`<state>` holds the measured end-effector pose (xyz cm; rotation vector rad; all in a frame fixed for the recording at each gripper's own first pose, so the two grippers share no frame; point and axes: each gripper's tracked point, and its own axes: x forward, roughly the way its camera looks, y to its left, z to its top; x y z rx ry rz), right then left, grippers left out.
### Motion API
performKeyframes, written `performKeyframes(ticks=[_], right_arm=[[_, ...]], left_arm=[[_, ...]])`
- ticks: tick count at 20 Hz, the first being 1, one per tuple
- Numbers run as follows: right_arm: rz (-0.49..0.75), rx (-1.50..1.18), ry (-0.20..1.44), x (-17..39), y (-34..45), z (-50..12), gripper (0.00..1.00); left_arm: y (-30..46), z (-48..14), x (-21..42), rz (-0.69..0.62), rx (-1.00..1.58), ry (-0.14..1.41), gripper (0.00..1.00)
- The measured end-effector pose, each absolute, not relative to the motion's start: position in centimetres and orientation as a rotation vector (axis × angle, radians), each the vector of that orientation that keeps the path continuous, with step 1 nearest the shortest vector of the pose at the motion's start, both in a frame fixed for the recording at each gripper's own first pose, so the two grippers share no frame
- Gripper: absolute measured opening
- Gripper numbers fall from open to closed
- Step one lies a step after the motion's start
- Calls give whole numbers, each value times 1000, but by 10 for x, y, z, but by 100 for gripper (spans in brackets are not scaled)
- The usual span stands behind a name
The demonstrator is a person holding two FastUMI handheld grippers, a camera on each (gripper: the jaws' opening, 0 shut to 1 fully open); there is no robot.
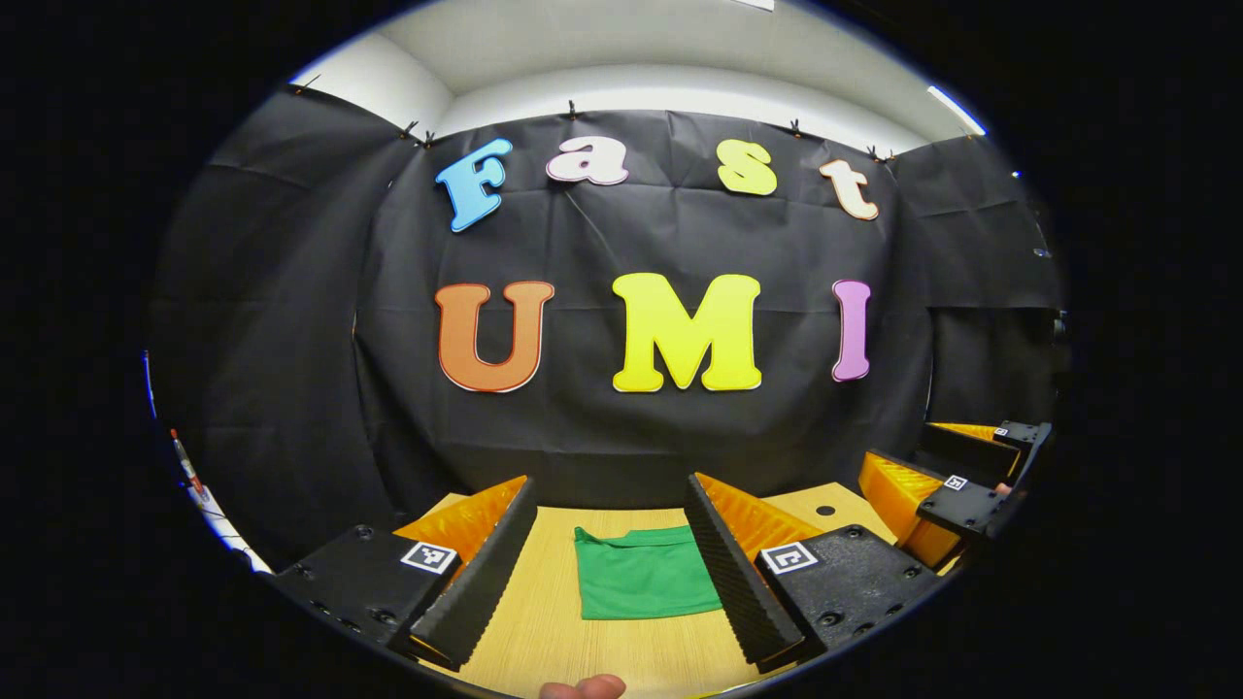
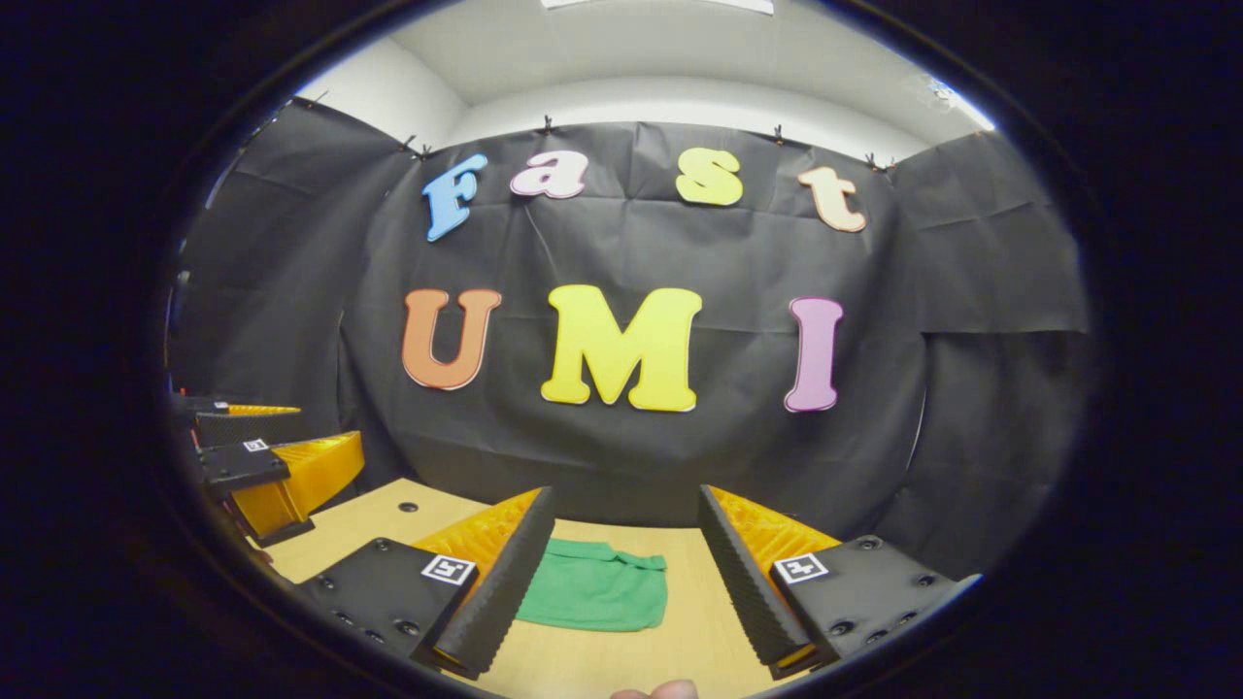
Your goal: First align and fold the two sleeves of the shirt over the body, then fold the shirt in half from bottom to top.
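A green shirt lies folded into a small flat rectangle on the wooden table. In the left gripper view it rests just beyond my left gripper, which is open with nothing between its fingers and held above the table. The right gripper view has the same shirt lying ahead and a little left of my right gripper, also open and empty. The other gripper appears at the right edge of the left gripper view, and at the left edge of the right gripper view.
The black cloth wall closes the table's far side. A small round hole marks the tabletop near the far right. A fingertip pokes in at the bottom of each view.
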<state>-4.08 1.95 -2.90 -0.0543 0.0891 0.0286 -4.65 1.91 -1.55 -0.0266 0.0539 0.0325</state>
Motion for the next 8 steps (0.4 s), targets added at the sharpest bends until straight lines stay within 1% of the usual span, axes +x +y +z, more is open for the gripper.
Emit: performKeyframes(ticks=[1,2,3,4,5,6,8], right_arm=[[25,-55,90,-41,19,-29,94],[26,-56,92,-41,20,-29,95],[28,-57,94,-40,20,-29,93],[30,-54,97,-41,20,-28,97],[34,-50,94,-40,21,-27,97],[37,-50,91,-39,22,-26,95],[47,-57,99,-37,24,-28,95]], left_arm=[[18,-15,-46,31,-25,53,98],[18,-16,-44,28,-23,56,98],[17,-16,-43,25,-20,59,98],[17,-17,-42,23,-16,64,98],[17,-16,-41,25,-16,65,98],[17,-17,-40,26,-22,65,98],[18,-18,-36,27,-32,74,98]])
